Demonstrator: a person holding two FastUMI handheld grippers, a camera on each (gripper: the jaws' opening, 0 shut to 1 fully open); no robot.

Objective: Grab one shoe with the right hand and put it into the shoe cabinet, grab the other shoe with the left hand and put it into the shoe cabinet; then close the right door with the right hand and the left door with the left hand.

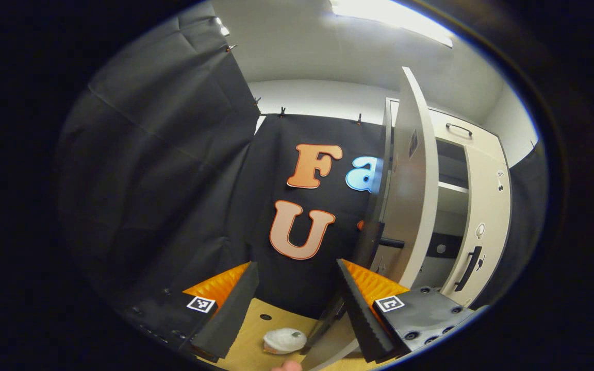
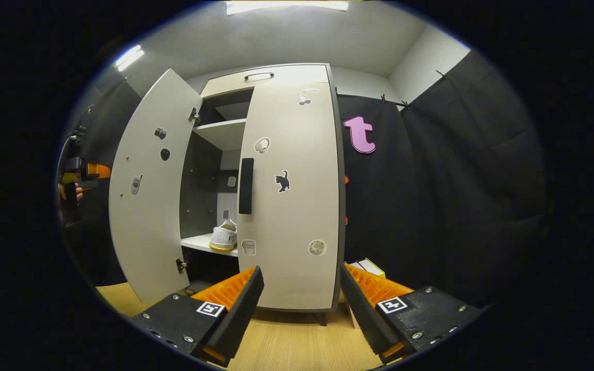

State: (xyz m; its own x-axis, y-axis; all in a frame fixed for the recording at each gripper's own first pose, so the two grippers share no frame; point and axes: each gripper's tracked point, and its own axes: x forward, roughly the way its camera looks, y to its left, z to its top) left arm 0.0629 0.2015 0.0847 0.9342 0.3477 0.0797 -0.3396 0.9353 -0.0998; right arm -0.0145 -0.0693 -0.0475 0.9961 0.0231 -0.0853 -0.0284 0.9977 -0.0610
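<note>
My right gripper (image 2: pixel 301 304) hangs in front of the cabinet (image 2: pixel 271 77), its fingers spread wide with nothing between them. In the right gripper view the right door (image 2: pixel 292 206) is closed, flush with the cabinet front, its dark handle (image 2: pixel 246 185) upright near the inner edge. The left door (image 2: pixel 147 190) stands swung out, leaving the left half of the cabinet open. Through that gap I see a shoe (image 2: pixel 224 238) sitting on the lower shelf (image 2: pixel 196 242), partly hidden behind the edge of the right door; whether a second shoe lies behind it I cannot tell. Far off at the left edge of that view a hand (image 2: pixel 67 195) holds the other gripper. My left gripper (image 1: pixel 297 304) is also wide open and empty, pointing toward the booth wall just beside the left door (image 1: pixel 413 180), which I see nearly edge-on at its right. Beyond that door the closed right door (image 1: pixel 485 216) shows with its handle (image 1: pixel 468 268). Low between the left fingers, on the wooden floor (image 1: pixel 256 355), lies a small white roundish thing (image 1: pixel 285 340); I cannot tell what it is.
</note>
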